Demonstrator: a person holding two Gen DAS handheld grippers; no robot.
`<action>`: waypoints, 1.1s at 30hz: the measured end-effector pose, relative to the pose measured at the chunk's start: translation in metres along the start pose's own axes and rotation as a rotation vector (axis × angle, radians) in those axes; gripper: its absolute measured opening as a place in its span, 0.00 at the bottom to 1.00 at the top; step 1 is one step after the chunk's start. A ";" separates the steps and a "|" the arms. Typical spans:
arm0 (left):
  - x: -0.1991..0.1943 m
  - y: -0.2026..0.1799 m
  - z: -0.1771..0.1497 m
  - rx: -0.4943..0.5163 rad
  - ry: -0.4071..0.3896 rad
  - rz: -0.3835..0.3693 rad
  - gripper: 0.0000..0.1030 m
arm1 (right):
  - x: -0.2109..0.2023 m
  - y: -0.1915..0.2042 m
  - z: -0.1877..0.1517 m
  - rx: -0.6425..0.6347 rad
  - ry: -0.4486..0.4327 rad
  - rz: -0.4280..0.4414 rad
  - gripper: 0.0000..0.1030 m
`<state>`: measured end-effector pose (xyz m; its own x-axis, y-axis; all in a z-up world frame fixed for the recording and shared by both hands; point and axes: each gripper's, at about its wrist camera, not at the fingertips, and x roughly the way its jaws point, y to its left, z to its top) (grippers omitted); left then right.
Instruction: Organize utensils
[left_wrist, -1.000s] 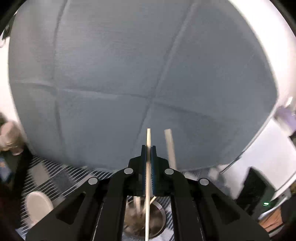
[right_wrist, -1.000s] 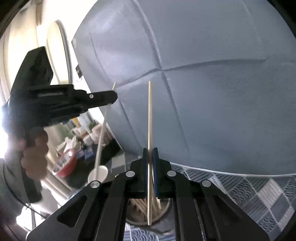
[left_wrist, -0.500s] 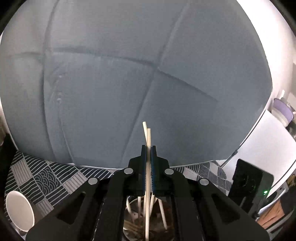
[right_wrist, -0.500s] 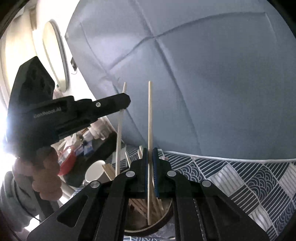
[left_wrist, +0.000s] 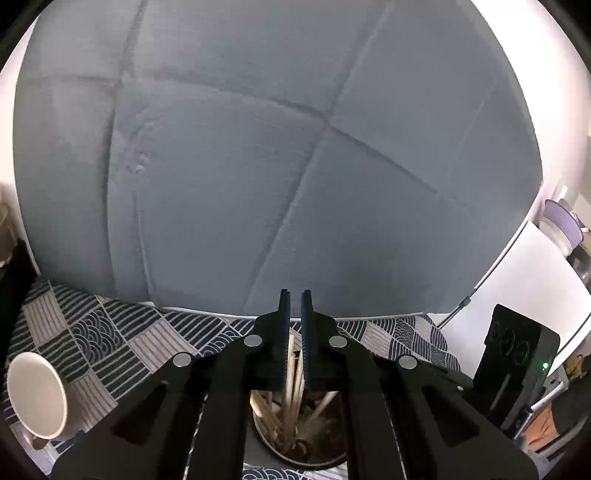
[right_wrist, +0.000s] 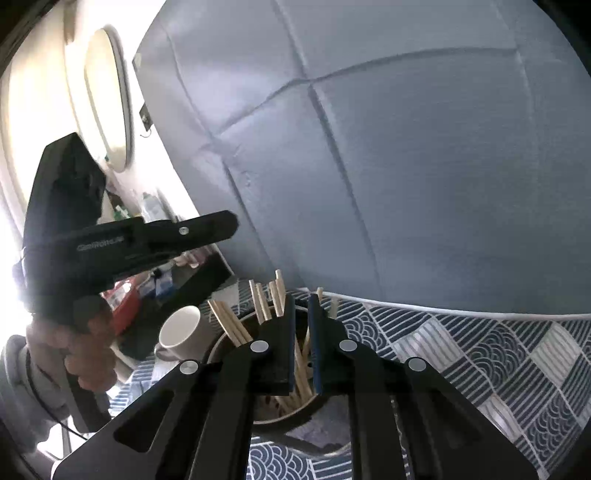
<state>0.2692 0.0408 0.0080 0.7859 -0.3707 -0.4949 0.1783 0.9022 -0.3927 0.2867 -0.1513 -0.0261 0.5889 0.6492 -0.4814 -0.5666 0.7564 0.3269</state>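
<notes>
A round utensil holder (left_wrist: 334, 456) stands on the patterned cloth and holds several wooden chopsticks (left_wrist: 291, 376). It also shows in the right wrist view (right_wrist: 225, 341), with chopstick ends (right_wrist: 229, 321) sticking out. My left gripper (left_wrist: 295, 295) is just above the holder, slightly open and empty. My right gripper (right_wrist: 301, 299) is also over the holder, slightly open and empty. The left gripper shows in the right wrist view (right_wrist: 229, 225), held by a hand.
A white mug (left_wrist: 35, 393) lies on its side on the cloth at the left; it shows in the right wrist view (right_wrist: 181, 328). A grey padded headboard (left_wrist: 258, 166) rises behind. A black device (left_wrist: 513, 354) stands at the right.
Both grippers came down over the holder, opened a little and let go of their chopsticks, which now stand in the holder.
</notes>
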 end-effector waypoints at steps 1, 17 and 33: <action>-0.004 -0.001 0.000 0.003 -0.002 0.003 0.05 | -0.002 0.000 0.001 0.003 -0.001 -0.009 0.10; -0.070 -0.017 -0.034 0.007 0.043 0.107 0.70 | -0.048 0.045 -0.007 -0.059 0.025 -0.179 0.75; -0.106 -0.023 -0.106 0.080 0.095 0.263 0.94 | -0.082 0.054 -0.065 -0.004 0.146 -0.303 0.87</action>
<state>0.1193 0.0363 -0.0127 0.7529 -0.1377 -0.6436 0.0253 0.9832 -0.1807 0.1703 -0.1689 -0.0213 0.6425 0.3761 -0.6676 -0.3804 0.9129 0.1481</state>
